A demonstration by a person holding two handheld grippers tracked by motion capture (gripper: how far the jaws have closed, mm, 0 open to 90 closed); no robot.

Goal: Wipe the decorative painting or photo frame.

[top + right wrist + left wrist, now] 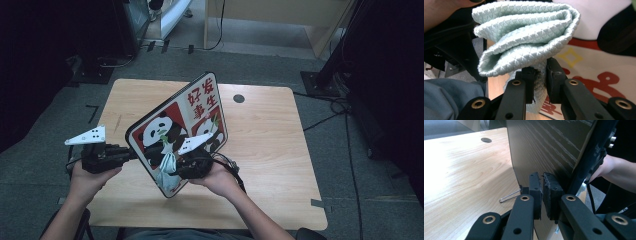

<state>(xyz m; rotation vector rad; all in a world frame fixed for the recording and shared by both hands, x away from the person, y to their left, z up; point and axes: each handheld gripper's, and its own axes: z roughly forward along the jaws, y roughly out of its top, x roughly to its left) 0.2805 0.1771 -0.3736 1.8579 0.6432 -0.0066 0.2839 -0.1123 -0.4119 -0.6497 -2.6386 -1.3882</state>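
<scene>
Waffle-textured cloth meets glossy rounded-corner panda board above woodgrain table.

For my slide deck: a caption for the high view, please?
Left gripper holds a panda board tilted while right gripper presses a cloth against it.

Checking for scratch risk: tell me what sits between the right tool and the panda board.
A folded pale-green cloth, pinched in the right tool, lies against the panda board; the right gripper view shows it.
</scene>
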